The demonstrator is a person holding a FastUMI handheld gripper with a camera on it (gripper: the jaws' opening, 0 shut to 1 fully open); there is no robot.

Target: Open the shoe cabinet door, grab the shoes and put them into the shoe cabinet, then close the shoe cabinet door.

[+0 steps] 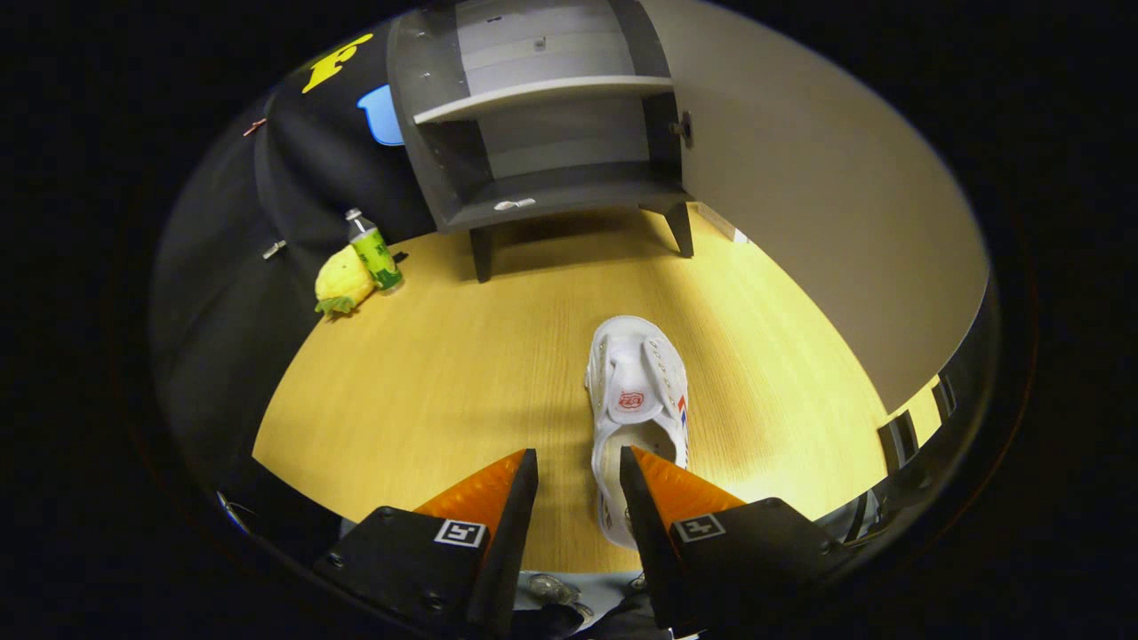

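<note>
Staged booth, not a real home: black cloth wall (293, 178) at the back, plain pale panel (827, 222) beside it, small grey shoe cabinet (542, 124) w/ open shelves standing on a wood-look tabletop (427, 373).

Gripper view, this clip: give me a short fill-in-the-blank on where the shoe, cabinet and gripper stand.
1. The cabinet door is ____.
2. The shoe lies on the ____, its heel end between the fingers of the gripper.
3. The gripper is ____, with neither finger pressing on the shoe.
4. Beside the bottle lies a yellow ____.

Missing words: open; floor; open; toy
</note>
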